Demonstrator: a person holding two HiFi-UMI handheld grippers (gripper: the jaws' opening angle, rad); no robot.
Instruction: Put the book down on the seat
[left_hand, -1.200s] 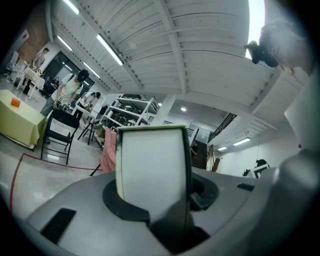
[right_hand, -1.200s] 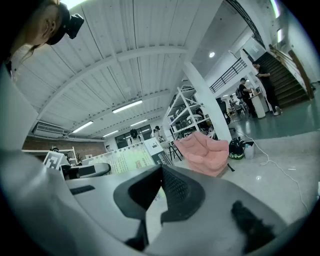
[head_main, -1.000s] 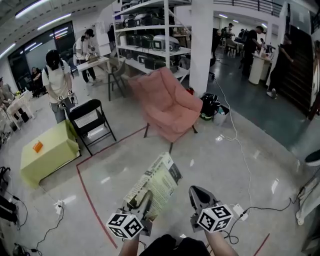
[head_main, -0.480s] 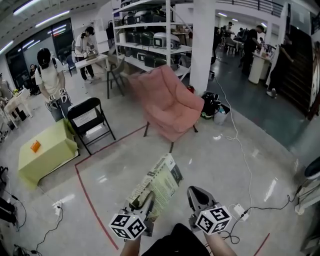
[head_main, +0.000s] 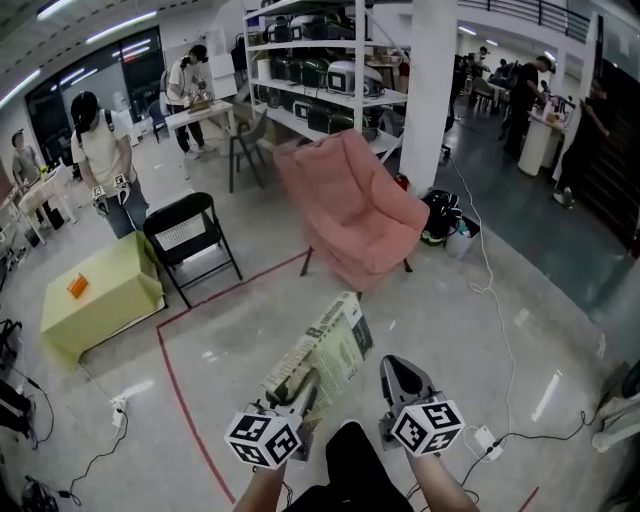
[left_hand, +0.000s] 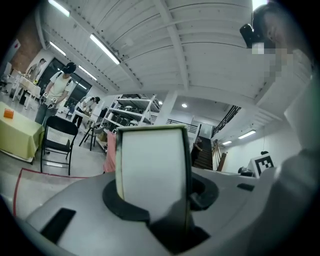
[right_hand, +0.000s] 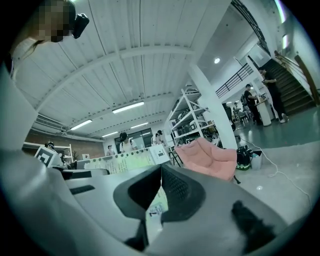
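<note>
A pale green printed book (head_main: 325, 355) points up and forward, and my left gripper (head_main: 300, 395) is shut on its near end. In the left gripper view the book's white face (left_hand: 150, 170) fills the gap between the jaws of that gripper (left_hand: 155, 200). To the right of it my right gripper (head_main: 400, 375) holds nothing, and its jaws meet at the tip (right_hand: 161, 172). The pink cushioned chair (head_main: 355, 215) stands ahead on the floor, apart from both grippers. Its seat (head_main: 370, 255) is bare. The chair (right_hand: 210, 157) and the book (right_hand: 125, 162) also show in the right gripper view.
A black folding chair (head_main: 190, 235) and a low yellow-green table (head_main: 100, 295) stand to the left. Red tape (head_main: 180, 390) marks the floor. A white pillar (head_main: 425, 90), shelves (head_main: 330, 70), bags (head_main: 445, 220) and a cable (head_main: 490, 300) lie behind and right of the chair. A person (head_main: 105, 160) stands at the far left.
The pink chair sits lower and slightly nearer in the head view. Both grippers and the held book keep the same pose.
</note>
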